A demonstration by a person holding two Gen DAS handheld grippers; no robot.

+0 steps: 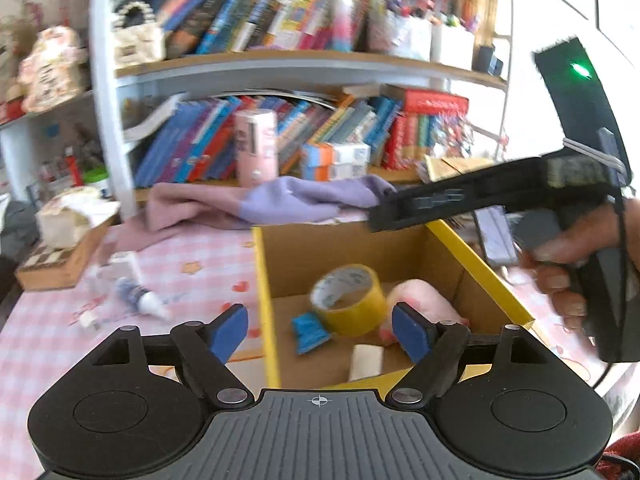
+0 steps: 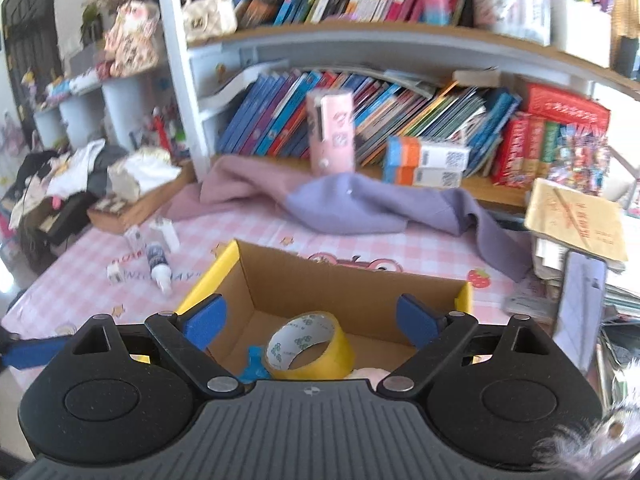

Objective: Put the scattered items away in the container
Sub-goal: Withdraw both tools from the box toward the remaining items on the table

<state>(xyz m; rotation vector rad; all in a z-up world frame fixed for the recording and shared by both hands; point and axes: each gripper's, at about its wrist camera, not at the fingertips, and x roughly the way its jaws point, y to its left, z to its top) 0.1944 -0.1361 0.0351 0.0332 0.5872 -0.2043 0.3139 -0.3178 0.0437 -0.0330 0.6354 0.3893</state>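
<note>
Left wrist: tape roll (image 1: pixel 349 300) inside box (image 1: pixel 264 280)

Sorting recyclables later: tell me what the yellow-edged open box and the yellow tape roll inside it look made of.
The yellow-edged open box: apparently corrugated cardboard, with matte brown inner walls and yellow printed outside. The yellow tape roll: likely glossy plastic film, shiny yellow outside, wound on a white printed core, probably paper.

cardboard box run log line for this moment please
yellow-edged cardboard box: holds yellow tape roll, pink plush | left gripper: open, empty | right gripper: open, empty
</note>
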